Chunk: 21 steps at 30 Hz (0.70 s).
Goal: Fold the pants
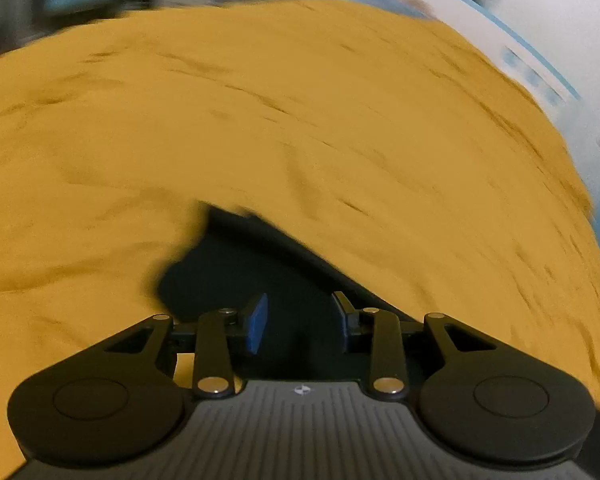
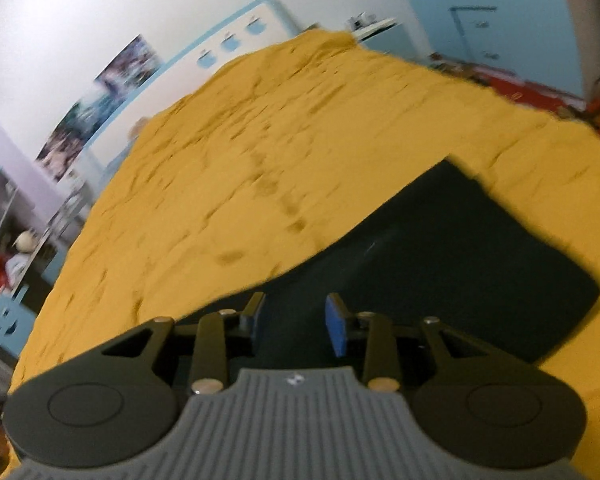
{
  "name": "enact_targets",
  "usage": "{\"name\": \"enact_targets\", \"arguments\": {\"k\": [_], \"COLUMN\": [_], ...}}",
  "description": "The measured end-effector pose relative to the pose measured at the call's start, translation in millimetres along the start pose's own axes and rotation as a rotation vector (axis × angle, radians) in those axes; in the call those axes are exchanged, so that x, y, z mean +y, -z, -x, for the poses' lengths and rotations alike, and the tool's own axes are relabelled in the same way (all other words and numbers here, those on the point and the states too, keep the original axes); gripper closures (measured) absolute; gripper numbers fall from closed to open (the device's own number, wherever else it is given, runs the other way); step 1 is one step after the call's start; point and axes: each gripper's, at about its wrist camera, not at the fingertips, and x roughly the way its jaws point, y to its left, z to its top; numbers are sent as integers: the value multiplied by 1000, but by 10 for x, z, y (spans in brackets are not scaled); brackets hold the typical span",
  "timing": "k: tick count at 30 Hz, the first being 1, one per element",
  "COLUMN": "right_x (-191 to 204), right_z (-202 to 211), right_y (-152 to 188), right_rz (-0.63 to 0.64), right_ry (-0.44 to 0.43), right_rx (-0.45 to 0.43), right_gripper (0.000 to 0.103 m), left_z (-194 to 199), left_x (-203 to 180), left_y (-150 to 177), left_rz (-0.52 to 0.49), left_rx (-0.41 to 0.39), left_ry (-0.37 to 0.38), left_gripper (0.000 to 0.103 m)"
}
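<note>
- The left gripper (image 1: 300,322) has its jaws standing apart, blue pads (image 1: 257,324) facing each other across a clear gap; nothing is pinched between them.
- Seen through that gap is dark fabric, the pants (image 1: 244,276), lying below and just ahead of the fingertips; whether the pads touch the cloth cannot be told.
- In the left wrist view the pants show only as a dark wedge with a blurred upper edge, close against the gripper's black linkage.
- The right gripper (image 2: 296,322) likewise has its jaws apart, with no cloth caught between the blue pads (image 2: 337,330).
- Under and beyond the right fingertips lie the same pants (image 2: 452,264), here a broad dark slab with a straight left edge and a rounded corner at the far right; they lie flat, and look folded, though layers cannot be counted.
- The pants rest on a mustard-yellow bedspread (image 2: 240,168), rumpled with many small creases, which fills most of both views.
- Past the bedspread's far edge stands a white wall (image 2: 100,20) with a blue-trimmed panel (image 2: 232,44) and blurred posters (image 2: 100,100).
- At far right in the right wrist view is a light blue cabinet (image 2: 500,20).
- At far left a shelf unit (image 2: 12,216) holds small items too blurred to name.
- Both views are smeared, the left one more heavily.
</note>
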Motion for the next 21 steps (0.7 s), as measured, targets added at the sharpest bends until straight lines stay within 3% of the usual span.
{"name": "enact_targets", "arguments": {"k": [3,4,6,7,9,10,12,13,15,17,21], "right_x": [130,177,246,269,303,311,336,351,428,545,918], "right_z": [-40,-21,-2,-8,19,41,101,118,167,155,-14], "right_y": [139,191,303,330,401,434,504,522,607,727,1045], "right_rz": [14,22,43,52,76,85,116,138,224,325,545], "right_ry": [-23,-28,-39,-43,-36,-34,-34,-32,-17,-6,-3], "right_rx": [25,29,45,53,63,67,70,69,58,55,74], "right_gripper": [73,73,73,73,73,73,73,73,73,73,71], "left_z": [-236,-334,-625,-701,-781,-769,-625,-555,-375,-147,126], "left_x": [-425,-554,-821,-891,-849,-755,-465,-383,-312,-372,-509], "left_y": [103,136,156,130,-78,-186,-300,-291,-203,16,392], "left_rz": [-107,-148,-249,-265,-167,-69,177,233,227,151,-39], "left_rx": [107,150,230,220,132,70,-68,-91,-104,-132,-107], "left_ry": [49,50,-7,-43,-63,-68,-150,-165,-130,-80,6], "left_gripper": [64,60,60,66,69,69,69,66,66,55,51]}}
